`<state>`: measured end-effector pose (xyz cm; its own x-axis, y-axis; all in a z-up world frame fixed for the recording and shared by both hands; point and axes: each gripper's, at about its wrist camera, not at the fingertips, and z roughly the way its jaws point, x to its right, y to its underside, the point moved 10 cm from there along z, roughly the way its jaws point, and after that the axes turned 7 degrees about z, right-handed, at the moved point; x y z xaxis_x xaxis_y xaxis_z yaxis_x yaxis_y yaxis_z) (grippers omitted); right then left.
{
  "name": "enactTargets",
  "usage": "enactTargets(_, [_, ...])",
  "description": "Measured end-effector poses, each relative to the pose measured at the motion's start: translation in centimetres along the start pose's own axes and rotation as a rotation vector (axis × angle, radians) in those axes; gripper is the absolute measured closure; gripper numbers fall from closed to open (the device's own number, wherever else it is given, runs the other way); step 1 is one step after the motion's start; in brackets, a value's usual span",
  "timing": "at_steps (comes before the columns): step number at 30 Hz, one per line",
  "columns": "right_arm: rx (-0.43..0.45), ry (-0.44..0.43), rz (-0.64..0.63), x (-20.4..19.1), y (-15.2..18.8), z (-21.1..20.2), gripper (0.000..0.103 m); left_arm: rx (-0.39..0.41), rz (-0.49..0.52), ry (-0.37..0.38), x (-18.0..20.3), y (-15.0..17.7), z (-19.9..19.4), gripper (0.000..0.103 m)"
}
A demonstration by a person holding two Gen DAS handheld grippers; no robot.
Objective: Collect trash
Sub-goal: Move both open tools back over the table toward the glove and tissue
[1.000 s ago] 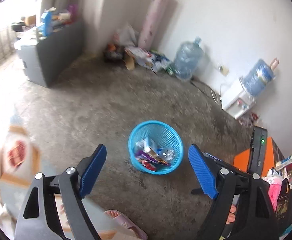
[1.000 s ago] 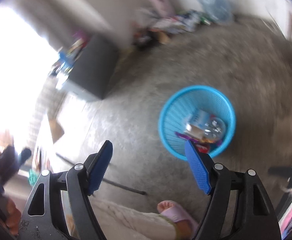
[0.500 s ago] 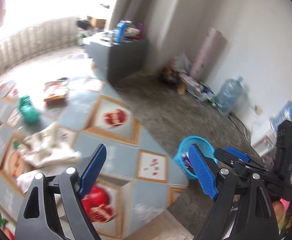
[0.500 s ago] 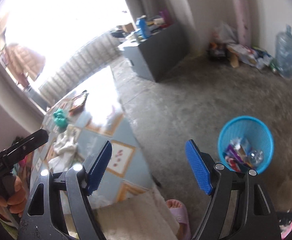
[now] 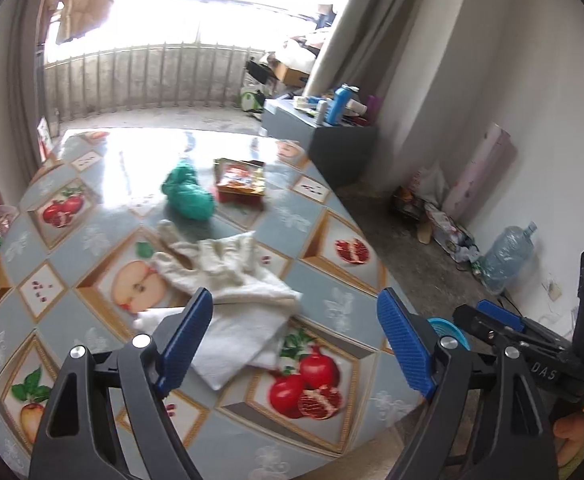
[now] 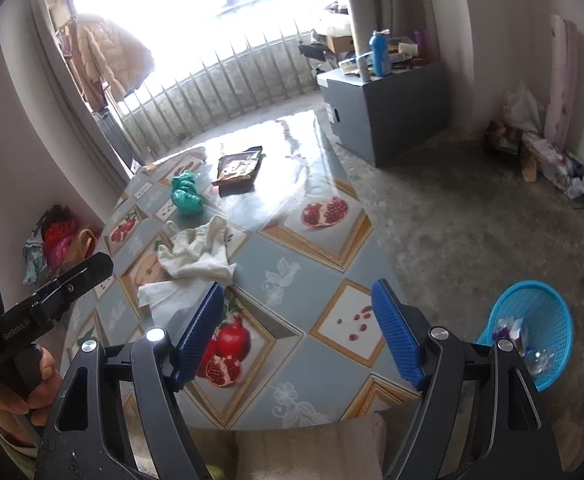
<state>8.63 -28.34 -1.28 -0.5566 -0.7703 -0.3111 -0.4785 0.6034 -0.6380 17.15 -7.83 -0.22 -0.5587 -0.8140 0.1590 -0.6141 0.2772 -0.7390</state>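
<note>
On a table [image 5: 343, 304] [image 6: 292, 280] with a fruit-print cloth lie a crumpled white cloth [image 5: 228, 268] [image 6: 196, 252], a flat white tissue [image 5: 236, 340] [image 6: 160, 300], a green bag [image 5: 188, 192] [image 6: 186, 196] and a snack packet [image 5: 240, 176] [image 6: 238, 168]. My left gripper [image 5: 295, 344] hangs open over the tissue, nothing between its blue pads. My right gripper [image 6: 297, 334] is open above the table's near part, empty. A blue basket [image 6: 531, 332] [image 5: 447, 328] with wrappers stands on the floor to the right of the table.
A grey cabinet [image 6: 387, 100] [image 5: 331, 136] with bottles stands beyond the table. Clutter and a water jug [image 5: 507, 256] line the right wall. A railing [image 5: 140, 76] closes the bright balcony behind. Bags [image 6: 56, 244] sit left of the table.
Both views have swung from the floor and basket up to the table top. The basket has slid to the right edge of each view. Both grippers stay open and empty.
</note>
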Motion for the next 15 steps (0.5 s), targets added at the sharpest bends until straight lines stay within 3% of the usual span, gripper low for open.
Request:
enactTargets(8, [-0.023, -0.017, -0.043, -3.3, 0.0, 1.0, 0.03, -0.003, -0.066, -0.062, -4.8, 1.8, -0.7, 0.021])
enactTargets(15, [-0.066, -0.017, -0.038, -4.3, 0.5, 2.5, 0.03, -0.026, -0.062, -0.112, -6.5, 2.9, -0.4, 0.021])
